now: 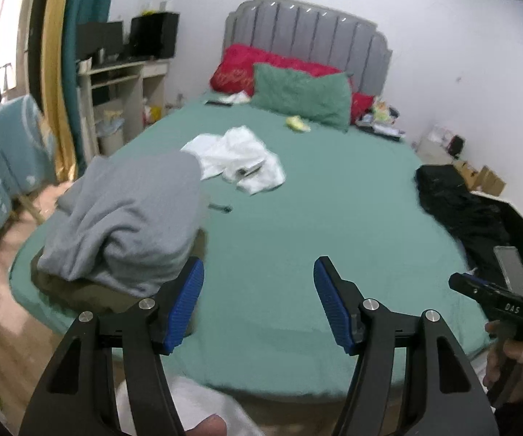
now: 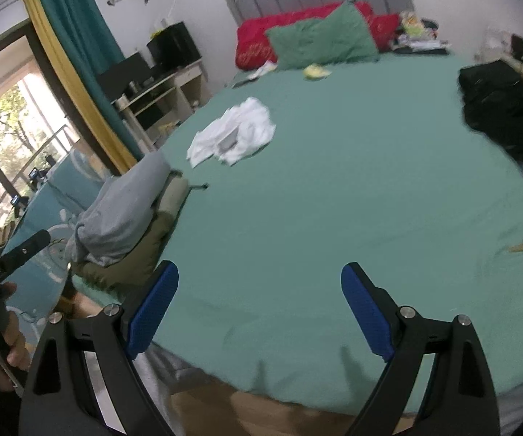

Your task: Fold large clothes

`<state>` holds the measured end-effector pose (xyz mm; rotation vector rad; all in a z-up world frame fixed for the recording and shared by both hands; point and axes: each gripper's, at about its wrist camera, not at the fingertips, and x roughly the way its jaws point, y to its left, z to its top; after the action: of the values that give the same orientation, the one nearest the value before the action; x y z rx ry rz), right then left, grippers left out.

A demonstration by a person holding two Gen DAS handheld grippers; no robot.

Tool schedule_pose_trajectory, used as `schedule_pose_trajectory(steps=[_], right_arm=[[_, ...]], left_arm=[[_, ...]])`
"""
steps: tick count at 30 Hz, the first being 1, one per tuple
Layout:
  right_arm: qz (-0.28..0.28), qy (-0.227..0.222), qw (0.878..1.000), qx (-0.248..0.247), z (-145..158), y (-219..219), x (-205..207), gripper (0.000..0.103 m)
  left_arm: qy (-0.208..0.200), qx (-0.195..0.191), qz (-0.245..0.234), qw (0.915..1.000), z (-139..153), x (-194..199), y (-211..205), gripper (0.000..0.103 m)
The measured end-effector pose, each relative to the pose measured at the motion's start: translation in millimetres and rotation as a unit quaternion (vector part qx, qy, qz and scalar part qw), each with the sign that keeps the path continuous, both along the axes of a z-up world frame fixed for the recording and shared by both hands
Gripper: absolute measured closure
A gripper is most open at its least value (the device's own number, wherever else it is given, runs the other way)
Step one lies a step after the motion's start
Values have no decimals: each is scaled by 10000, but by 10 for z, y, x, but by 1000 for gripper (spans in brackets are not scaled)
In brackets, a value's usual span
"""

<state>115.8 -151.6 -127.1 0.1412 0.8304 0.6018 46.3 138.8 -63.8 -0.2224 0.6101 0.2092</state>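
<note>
Left tool [image 1: 258, 303]: apart, empty, angled down over bed [image 1: 334, 218] | Right tool [image 2: 259, 312]: apart, empty, angled down

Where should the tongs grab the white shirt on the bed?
Probably its near edge, coming from the foot of the bed. The white shirt lies crumpled and fairly flat on the green sheet, so a loose raised fold there gives something to pinch.

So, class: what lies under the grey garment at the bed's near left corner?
An olive-green garment shows beneath the grey garment, sticking out along its lower edge on the green bedsheet. How far it extends underneath is covered.
</note>
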Motion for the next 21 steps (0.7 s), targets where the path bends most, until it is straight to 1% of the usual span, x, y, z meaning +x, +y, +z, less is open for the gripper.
schedule_pose_trajectory(steps=[2, 7, 9, 10, 13, 17, 21], right_arm=[[-96, -156, 9998, -20, 114, -125, -28, 12], [-309, -555, 9979, -128, 400, -354, -126, 12], [-401, -746, 9963, -164, 536, -451, -174, 12], [-445, -843, 9953, -168, 612, -498, -199, 12], [-595, -1228, 9904, -196, 878, -610, -326, 2], [-694, -1725, 9823, -218, 1193, -700, -526, 2], [-744, -2030, 9762, -164, 1416, -766, -677, 1]], left_arm=[[-104, 52, -93, 9999, 95, 15, -121, 31], [-553, 248, -250, 9978, 401, -38, -449, 29], [-779, 332, -328, 9959, 535, -87, -559, 26], [-830, 389, -334, 9952, 576, -100, -599, 24], [-989, 670, -237, 9926, 763, -160, -784, 24], [-1274, 793, -291, 9882, 952, -258, -950, 24], [-1459, 969, -258, 9842, 1090, -321, -1081, 24]])
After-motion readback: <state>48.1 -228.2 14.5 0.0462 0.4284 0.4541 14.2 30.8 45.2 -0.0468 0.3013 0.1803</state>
